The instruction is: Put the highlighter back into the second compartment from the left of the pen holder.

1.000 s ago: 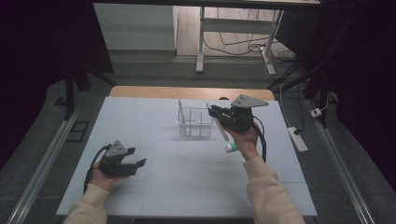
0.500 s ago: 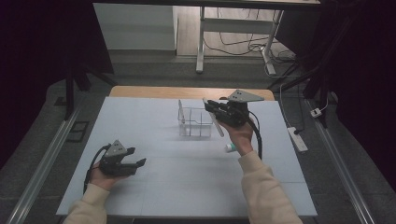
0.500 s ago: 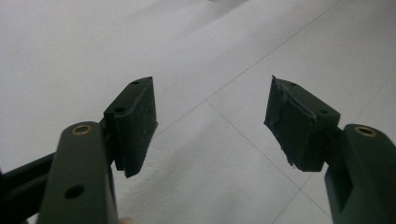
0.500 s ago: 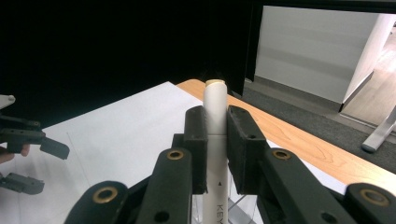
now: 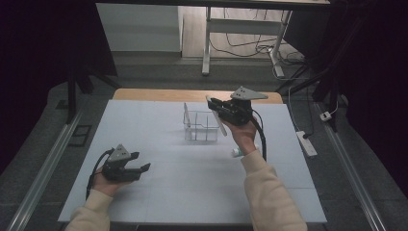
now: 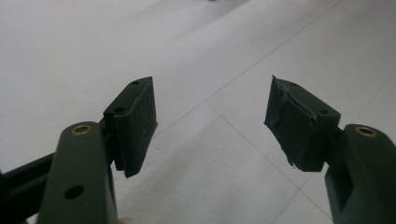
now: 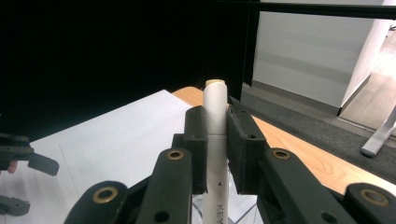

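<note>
White marker, lower end hidden, pinched by right hand-held gripper; left hand-held gripper spread.

I am seeing wide bare sheet lying between my two hands, so either gripper could be crossing the front and middle of the table with nothing blocking it. The clear box is standing near the far edge, its thin walls being the one obstacle there, and my right gripper is hanging just above its right side with the white marker sticking out over it. A small tube is lying just beside my right wrist, narrowing the room there.
</note>
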A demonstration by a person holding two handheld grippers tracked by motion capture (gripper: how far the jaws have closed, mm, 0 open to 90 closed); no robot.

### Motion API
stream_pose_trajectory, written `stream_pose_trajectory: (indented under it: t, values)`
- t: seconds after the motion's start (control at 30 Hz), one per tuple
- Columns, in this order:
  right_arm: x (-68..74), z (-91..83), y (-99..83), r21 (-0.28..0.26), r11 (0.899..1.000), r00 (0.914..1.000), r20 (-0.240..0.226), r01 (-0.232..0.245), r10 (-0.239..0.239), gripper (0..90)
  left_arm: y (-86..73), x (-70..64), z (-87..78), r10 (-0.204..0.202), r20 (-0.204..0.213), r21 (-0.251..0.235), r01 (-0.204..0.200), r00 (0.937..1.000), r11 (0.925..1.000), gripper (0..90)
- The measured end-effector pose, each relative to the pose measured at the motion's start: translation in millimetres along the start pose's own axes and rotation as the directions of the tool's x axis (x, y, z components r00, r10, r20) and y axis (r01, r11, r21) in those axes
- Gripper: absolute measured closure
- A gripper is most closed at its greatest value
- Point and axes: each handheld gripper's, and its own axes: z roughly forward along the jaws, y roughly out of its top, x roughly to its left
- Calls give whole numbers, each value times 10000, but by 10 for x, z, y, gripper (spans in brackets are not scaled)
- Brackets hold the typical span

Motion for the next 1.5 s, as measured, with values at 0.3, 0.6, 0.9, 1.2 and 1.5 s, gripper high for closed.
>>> stream_pose_trajectory:
  t: [0.3,0.6,0.9,1.2,1.5]
  values:
    - [5,79,76,-171,9999,10000,-38,14,-15,777,-2,4,6,15,1,31,-15,10000,10000,337]
    - [8,172,123,-207,9998,10000,-16,-30,29,777,-1,6,9,51,20,32,-51,10000,10000,337]
    - [-27,302,129,-178,9998,9999,124,-70,72,777,-2,6,10,58,23,56,-58,10000,10000,337]
    - [-91,449,118,-115,9999,9997,226,-106,109,777,-5,14,9,24,35,36,-24,10000,10000,337]
    - [-124,568,135,-167,9998,9996,241,-129,133,777,-5,17,8,21,42,22,-21,10000,10000,337]
